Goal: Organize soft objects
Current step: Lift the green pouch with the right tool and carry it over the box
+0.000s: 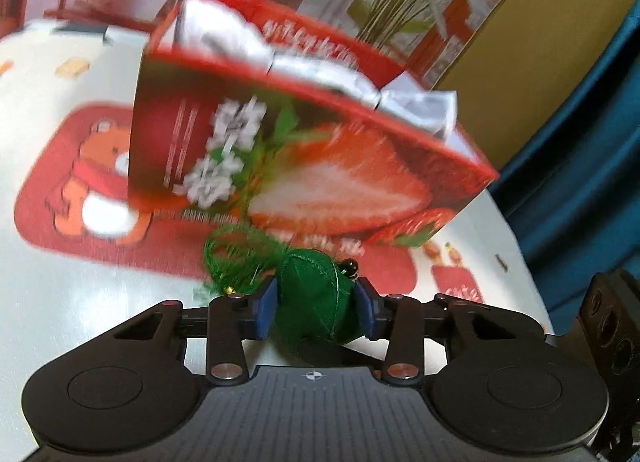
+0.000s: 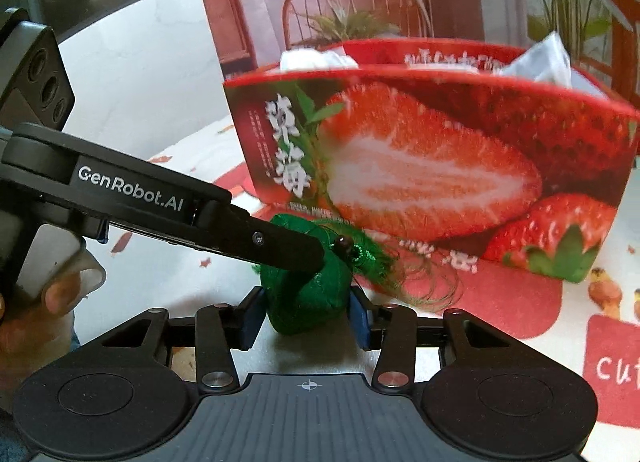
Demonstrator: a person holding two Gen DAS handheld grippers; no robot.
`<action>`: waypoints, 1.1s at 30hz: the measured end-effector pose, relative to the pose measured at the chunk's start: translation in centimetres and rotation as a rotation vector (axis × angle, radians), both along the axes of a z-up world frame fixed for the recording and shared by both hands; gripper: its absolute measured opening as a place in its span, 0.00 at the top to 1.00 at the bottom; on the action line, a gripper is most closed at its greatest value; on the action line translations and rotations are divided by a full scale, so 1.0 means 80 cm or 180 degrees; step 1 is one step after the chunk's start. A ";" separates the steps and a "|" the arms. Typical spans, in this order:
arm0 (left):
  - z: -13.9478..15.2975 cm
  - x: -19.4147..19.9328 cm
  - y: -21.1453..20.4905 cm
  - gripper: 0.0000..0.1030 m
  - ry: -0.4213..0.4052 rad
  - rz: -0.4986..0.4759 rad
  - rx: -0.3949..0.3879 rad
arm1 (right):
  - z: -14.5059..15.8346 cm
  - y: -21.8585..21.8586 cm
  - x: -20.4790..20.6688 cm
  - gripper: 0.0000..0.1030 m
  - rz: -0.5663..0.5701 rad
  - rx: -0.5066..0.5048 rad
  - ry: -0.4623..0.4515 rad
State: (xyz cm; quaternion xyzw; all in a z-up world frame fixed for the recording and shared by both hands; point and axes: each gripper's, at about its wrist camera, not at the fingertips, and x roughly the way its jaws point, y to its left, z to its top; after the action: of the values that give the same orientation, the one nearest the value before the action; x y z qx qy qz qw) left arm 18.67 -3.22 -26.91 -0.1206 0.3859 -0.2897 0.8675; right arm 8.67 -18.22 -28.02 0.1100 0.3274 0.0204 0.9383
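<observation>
A small green satin pouch (image 1: 314, 298) with a green thread tassel (image 1: 236, 258) and a dark bead (image 1: 349, 264) is being pinched between the blue pads (image 1: 266, 308) of the left gripper (image 1: 316, 308), the fabric bulging between them. In the right wrist view the same green satin pouch (image 2: 308, 302) is being squeezed by the right gripper (image 2: 306, 316) too, blue pads pressing on either flank, while one black finger (image 2: 288, 248) of the left gripper is lying across its top, so the pouch is being gripped from two sides at once.

The pouch is being kept just in front of the tall red cardboard box printed with a halved strawberry (image 2: 432, 166), near that box's lower front edge; whether it is touching the table cannot be told. White crumpled paper (image 1: 416, 102) is poking above the box's open rim.

The box is standing on a white table with a red cartoon-printed mat (image 1: 52, 294), and the mat's red panel (image 2: 516, 302) is being left bare to the right of the pouch. Open white surface is being left free toward the table's left edge, while the rounded right edge is being crowded by a dark blue curtain (image 1: 580, 198). A fingertip (image 2: 56, 294) is showing on the left gripper's handle.
</observation>
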 end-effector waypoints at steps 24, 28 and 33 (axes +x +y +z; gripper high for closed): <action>0.224 0.063 -0.029 0.58 -0.1269 -0.0176 -0.0445 | 0.239 -0.063 0.073 0.60 -0.0084 -0.0773 -0.1351; 0.191 0.094 -0.031 0.58 -0.0954 -0.0221 -0.0387 | 0.214 -0.072 0.086 0.60 -0.0142 -0.0720 -0.1140; 0.145 0.115 -0.042 0.58 -0.0647 -0.0247 -0.0219 | 0.163 -0.088 0.097 0.60 -0.0264 -0.0445 -0.0738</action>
State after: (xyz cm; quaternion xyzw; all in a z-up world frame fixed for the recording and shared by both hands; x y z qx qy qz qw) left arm 27.89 -6.58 -15.28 -0.1053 0.2902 -0.3470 0.8856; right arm 16.39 -25.29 -15.00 0.0547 0.2125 -0.0286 0.9752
